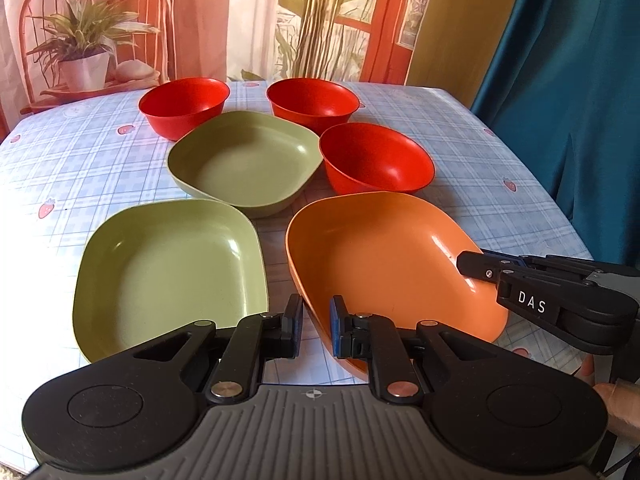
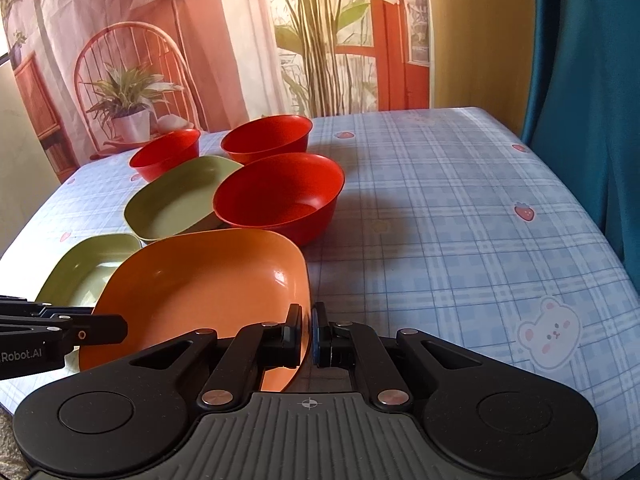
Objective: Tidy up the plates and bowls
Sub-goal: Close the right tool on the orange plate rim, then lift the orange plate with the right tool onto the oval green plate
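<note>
Checked tablecloth (image 2: 460, 208) carries everything unstacked. Left gripper (image 1: 316, 326) and right gripper (image 2: 307, 334) both clamp the orange plate (image 1: 384, 256) rim between their fingers; green plates and red bowls ahead await sorting.

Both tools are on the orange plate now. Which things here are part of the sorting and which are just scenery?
Part of the job:
orange plate, gripped by left tool and right tool
two green plates
three red bowls

Just there:
checked tablecloth
printed backdrop
teal curtain
</note>
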Available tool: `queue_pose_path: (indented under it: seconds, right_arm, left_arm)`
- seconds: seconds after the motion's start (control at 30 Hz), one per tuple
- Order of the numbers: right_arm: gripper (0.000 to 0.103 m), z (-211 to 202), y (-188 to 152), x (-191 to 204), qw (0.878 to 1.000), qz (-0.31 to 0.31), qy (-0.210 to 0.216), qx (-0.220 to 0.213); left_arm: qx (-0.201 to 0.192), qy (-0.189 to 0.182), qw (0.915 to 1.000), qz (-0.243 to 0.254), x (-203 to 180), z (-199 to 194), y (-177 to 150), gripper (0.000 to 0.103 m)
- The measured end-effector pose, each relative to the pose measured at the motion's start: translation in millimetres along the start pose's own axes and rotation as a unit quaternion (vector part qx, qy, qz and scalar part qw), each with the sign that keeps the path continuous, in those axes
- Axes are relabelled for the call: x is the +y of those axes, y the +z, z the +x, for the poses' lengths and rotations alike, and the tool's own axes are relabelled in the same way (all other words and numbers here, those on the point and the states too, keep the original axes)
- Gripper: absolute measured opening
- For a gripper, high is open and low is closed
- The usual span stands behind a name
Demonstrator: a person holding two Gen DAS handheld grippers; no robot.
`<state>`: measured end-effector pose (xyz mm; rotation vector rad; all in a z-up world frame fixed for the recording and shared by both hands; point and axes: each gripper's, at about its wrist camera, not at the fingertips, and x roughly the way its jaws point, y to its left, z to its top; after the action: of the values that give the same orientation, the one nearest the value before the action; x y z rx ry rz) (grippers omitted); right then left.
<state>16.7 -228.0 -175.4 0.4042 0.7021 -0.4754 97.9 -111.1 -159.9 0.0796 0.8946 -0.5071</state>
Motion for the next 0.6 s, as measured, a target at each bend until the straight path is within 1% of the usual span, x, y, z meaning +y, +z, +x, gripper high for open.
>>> queue_pose_path:
  seconds: [0.27, 0.43, 0.6]
  right_arm:
    - [0.005, -18.2, 11.2, 9.8, 1.0, 0.001, 0.01, -0.019]
    - [0.005, -21.1, 20.8, 19.4, 0.999, 0.01, 0.032, -0.023]
    - [0.007, -15.2, 33.0, 31.0, 0.998, 0.011, 0.058, -0.02]
  left_arm:
    - [-0.024, -0.002, 0.9997, -0.009, 8.4, -18.8, 1.5, 0.015]
    - [-0.038, 0.001, 0.999, -0.024, 23.9, -25.3, 8.4, 0.015]
    - [-0.051, 0.001, 0.9981, -0.036, 46.7, -28.1, 24.1, 0.015]
